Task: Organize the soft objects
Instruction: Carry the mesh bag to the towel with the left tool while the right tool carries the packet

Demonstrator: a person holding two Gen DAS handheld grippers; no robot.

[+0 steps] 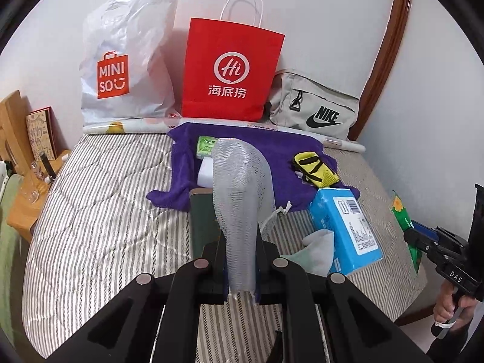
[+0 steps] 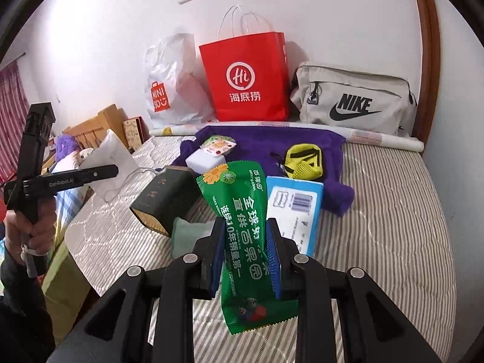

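My left gripper (image 1: 241, 267) is shut on a white mesh net pouch (image 1: 239, 193) and holds it up over the striped bed (image 1: 99, 211). My right gripper (image 2: 246, 252) is shut on a green snack packet (image 2: 242, 227), held above the bed. On the bed lie a purple towel (image 1: 272, 148) (image 2: 302, 142), a yellow mesh pouch (image 1: 316, 168) (image 2: 302, 161), a blue tissue pack (image 1: 345, 227) (image 2: 295, 205), a pale green sock (image 1: 314, 251) (image 2: 189, 236), a white sponge block (image 2: 204, 158) and a small green packet (image 1: 205, 146).
Against the wall stand a white Miniso bag (image 1: 124, 66), a red paper bag (image 1: 231, 69) and a grey Nike bag (image 1: 314, 109). A dark green box (image 2: 160, 199) lies on the bed. A rolled sheet (image 1: 127, 127) lies along the wall. A wooden nightstand (image 1: 24, 199) is left.
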